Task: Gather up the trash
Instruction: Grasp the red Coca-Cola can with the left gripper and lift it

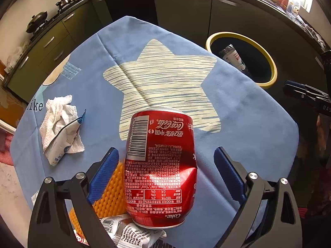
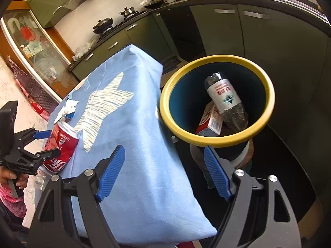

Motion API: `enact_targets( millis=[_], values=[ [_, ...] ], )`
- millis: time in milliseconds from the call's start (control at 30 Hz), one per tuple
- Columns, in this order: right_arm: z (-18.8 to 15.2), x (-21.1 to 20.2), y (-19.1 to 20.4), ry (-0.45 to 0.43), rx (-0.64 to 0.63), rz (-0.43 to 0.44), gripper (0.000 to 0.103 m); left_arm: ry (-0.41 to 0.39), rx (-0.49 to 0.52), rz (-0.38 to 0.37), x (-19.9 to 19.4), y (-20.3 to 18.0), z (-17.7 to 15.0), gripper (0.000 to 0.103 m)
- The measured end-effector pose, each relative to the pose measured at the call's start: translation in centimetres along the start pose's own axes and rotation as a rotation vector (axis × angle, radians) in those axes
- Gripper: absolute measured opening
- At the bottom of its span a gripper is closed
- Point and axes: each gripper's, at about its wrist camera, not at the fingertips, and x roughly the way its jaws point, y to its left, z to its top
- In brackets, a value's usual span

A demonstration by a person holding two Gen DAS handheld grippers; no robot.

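Observation:
A dented red cola can (image 1: 161, 169) lies on its side on the blue star-print tablecloth (image 1: 238, 107). My left gripper (image 1: 167, 159) is open and straddles the can, with a gap between each blue pad and the can. The right wrist view shows the same can (image 2: 62, 146) between the left gripper's fingers (image 2: 44, 143). My right gripper (image 2: 164, 152) is open and holds nothing, above the table's right edge next to the yellow-rimmed bin (image 2: 217, 142). In the bin lie a plastic bottle (image 2: 225, 101) and a carton (image 2: 211, 122). A crumpled paper towel (image 1: 60, 113) and a white-blue packet (image 1: 60, 146) lie to the left.
An orange knitted mat (image 1: 109, 192) and a printed snack wrapper (image 1: 132, 233) lie under the can's near end. The bin (image 1: 273, 66) stands off the table's far right corner. Dark kitchen cabinets (image 1: 186, 10) and a stove with pans (image 1: 37, 20) run behind. A hand (image 2: 12, 179) grips the left tool.

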Motion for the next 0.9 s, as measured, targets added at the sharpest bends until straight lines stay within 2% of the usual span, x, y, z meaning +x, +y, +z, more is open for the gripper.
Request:
enact_targets(
  millis=[200,333,600,900],
  values=[
    [-0.1,-0.8,-0.6,-0.021,0.007,-0.055,0.076,0.013,0.015,0.026,1.0,-0.5,0.2,0.083],
    [-0.2,-0.9,-0.9,-0.024,0.016,-0.068,0.078,0.031,0.019,0.018,1.3,-0.6,0.3,0.070],
    [-0.3,-0.8,-1.3,-0.022,0.033,-0.073,0.078,0.024,0.029,0.006,0.9,-0.8,0.1,0.069],
    [-0.5,-0.9,-1.6,-0.027,0.043,-0.081,0.078,-0.038,0.040,-0.022,-1.8,-1.4,0.6,0.069]
  ],
)
